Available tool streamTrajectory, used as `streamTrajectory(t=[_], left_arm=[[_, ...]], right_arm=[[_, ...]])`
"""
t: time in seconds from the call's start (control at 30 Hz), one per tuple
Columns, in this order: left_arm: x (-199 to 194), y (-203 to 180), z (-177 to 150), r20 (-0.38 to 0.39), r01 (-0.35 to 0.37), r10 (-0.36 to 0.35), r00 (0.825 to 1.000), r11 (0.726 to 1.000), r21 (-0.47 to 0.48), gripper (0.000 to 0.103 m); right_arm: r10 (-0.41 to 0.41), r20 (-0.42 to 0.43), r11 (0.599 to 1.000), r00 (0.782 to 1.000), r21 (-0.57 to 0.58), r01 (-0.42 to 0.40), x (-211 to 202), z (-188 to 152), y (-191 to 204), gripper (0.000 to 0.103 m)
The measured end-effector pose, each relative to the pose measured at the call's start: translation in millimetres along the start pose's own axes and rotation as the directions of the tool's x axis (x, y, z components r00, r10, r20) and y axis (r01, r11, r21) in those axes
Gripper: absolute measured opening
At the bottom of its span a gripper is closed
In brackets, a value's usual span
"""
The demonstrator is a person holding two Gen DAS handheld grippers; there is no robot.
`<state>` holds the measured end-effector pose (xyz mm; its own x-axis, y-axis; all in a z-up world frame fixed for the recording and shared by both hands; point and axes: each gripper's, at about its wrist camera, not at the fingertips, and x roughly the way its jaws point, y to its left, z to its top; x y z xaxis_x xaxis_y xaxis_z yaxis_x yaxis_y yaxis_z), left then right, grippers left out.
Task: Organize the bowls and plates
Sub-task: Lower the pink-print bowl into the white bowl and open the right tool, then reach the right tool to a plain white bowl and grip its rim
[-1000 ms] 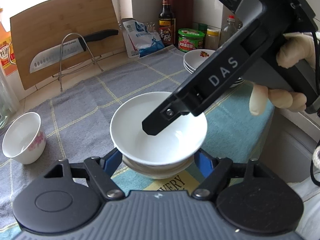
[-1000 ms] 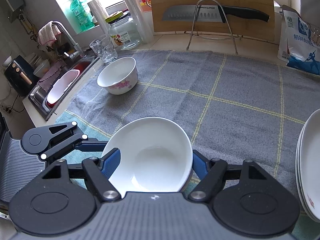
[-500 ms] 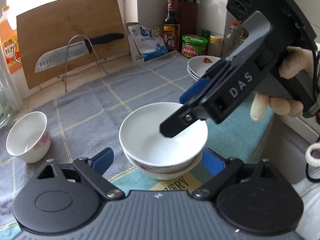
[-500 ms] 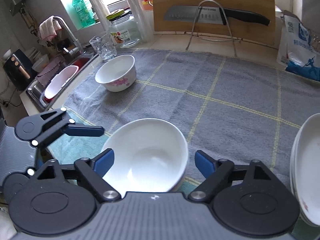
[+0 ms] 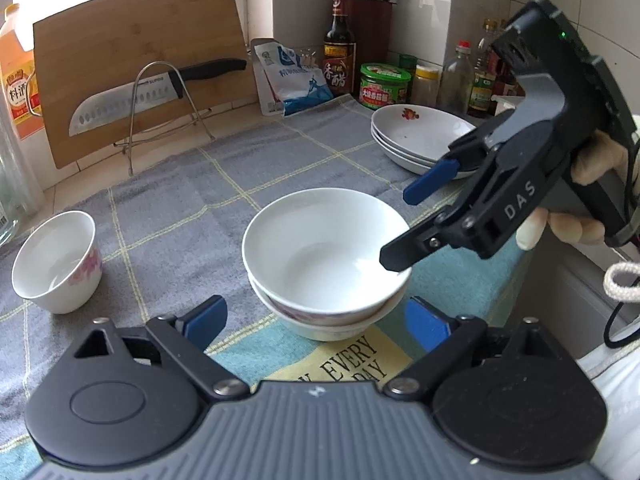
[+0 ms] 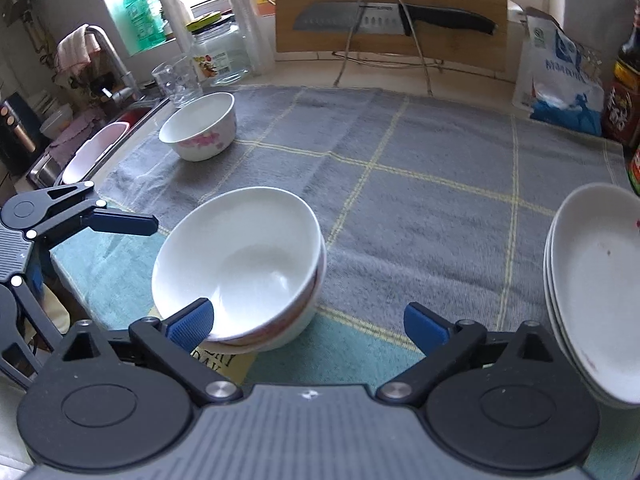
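Two white bowls sit nested (image 5: 324, 256) on the towel near its front edge, also in the right wrist view (image 6: 240, 264). My left gripper (image 5: 316, 320) is open, its blue pads either side of the stack, just short of it. My right gripper (image 6: 306, 322) is open and empty, beside and above the stack; it shows in the left wrist view (image 5: 416, 224) to the right of the bowls. A single floral bowl (image 5: 56, 260) stands at the left, also in the right wrist view (image 6: 200, 128). A stack of white plates (image 5: 420, 136) sits at the right, also in the right wrist view (image 6: 600, 280).
A cutting board (image 5: 136, 80) with a knife (image 5: 140, 96) on a wire stand leans at the back. Bottles and jars (image 5: 384, 84) line the back right. A sink (image 6: 80, 148) and glass jar (image 6: 216, 56) lie left. The counter edge (image 5: 568, 280) drops off at the right.
Both grippers opened and let go of the top bowl, which now rests in the lower bowl. Both have drawn back, the right one up and to the right.
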<state>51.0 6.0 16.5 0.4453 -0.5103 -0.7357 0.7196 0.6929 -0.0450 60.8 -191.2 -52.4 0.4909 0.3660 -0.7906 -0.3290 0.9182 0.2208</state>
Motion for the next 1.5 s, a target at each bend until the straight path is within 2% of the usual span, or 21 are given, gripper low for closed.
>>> streamTrajectory(t=[0.13,0.3,0.47,0.57,0.63,0.8,0.9,1.17,1.5], left_arm=[[-3,2,-2,0.001,-0.004,0.004,1.0,1.0,0.001,0.096],[-11,14,-11,-0.009,-0.026,0.026,1.0,0.999,-0.021,0.096],[-18,46,-26,-0.018,-0.122,0.122,0.992,0.991,-0.059,0.096],[-19,73,-32,-0.002,-0.226,0.227,0.974,0.969,-0.102,0.096],[-16,93,-35,0.005,-0.305,0.309,0.951,0.943,-0.131,0.096],[2,132,-39,0.014,-0.412,0.42,0.907,0.896,-0.167,0.096],[15,146,-38,0.02,-0.418,0.428,0.904,0.892,-0.174,0.096],[36,163,-37,0.044,-0.374,0.39,0.92,0.905,-0.204,0.096],[47,168,-33,0.067,-0.363,0.382,0.922,0.911,-0.197,0.095]], right_arm=[[-0.01,0.01,1.0,1.0,-0.013,0.01,-4,6,3,0.103],[0.005,0.054,0.998,0.999,-0.064,-0.001,-15,35,16,0.103],[0.022,0.065,0.989,0.998,-0.146,-0.012,-14,75,36,0.103],[0.045,0.06,0.983,0.997,-0.179,-0.034,-4,99,50,0.103],[0.073,0.054,0.98,0.996,-0.19,-0.062,3,114,58,0.103],[0.097,0.03,0.967,0.995,-0.241,-0.087,33,149,80,0.103],[0.105,0.004,0.955,0.994,-0.279,-0.1,52,168,92,0.103],[0.162,-0.101,0.933,0.982,-0.309,-0.186,108,206,112,0.103],[0.167,-0.186,0.926,0.968,-0.308,-0.219,168,228,118,0.101]])
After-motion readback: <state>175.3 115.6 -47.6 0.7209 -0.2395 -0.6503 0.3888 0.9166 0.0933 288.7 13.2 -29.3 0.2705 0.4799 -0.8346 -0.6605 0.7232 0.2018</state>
